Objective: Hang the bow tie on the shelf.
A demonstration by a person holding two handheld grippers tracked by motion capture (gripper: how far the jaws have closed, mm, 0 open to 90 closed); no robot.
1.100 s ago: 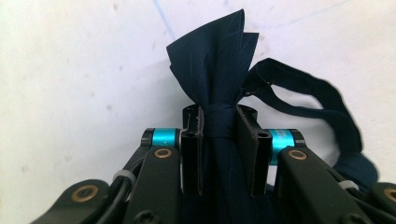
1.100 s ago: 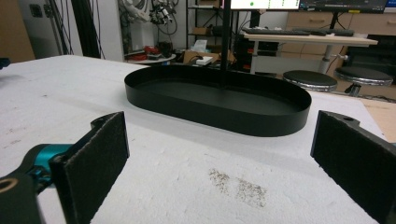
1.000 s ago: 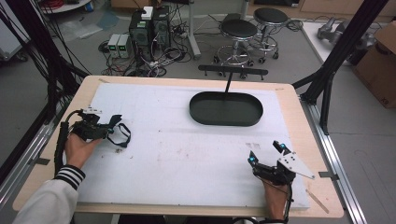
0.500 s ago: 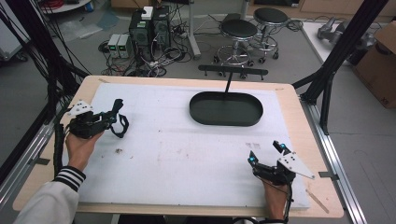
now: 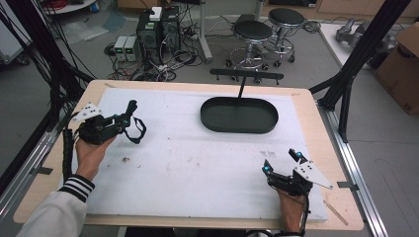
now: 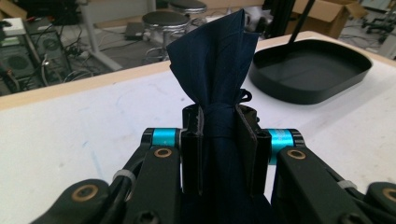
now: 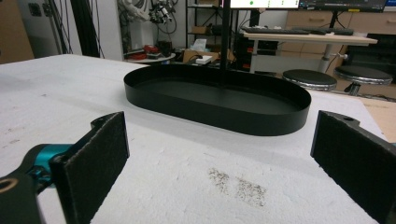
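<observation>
Nearest the person, the right gripper [image 5: 281, 163] rests low on the white table mat [image 5: 197, 163] with its jaws spread wide apart and nothing between them. In the left gripper view the left gripper [image 6: 219, 128] is clamped on one folded navy cloth [image 6: 215, 60], whose colour and folds the high view leaves unclear. Farther off sits one black oval tray [image 5: 239, 116], and beyond the table stand two round stools [image 5: 269, 24].

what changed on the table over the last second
The left gripper, shut on a dark blue cloth, moved away from the person and a little toward the black tray, turning so its jaws now point toward it. The right gripper stayed open at the near right of the table, and the tray did not move.
</observation>
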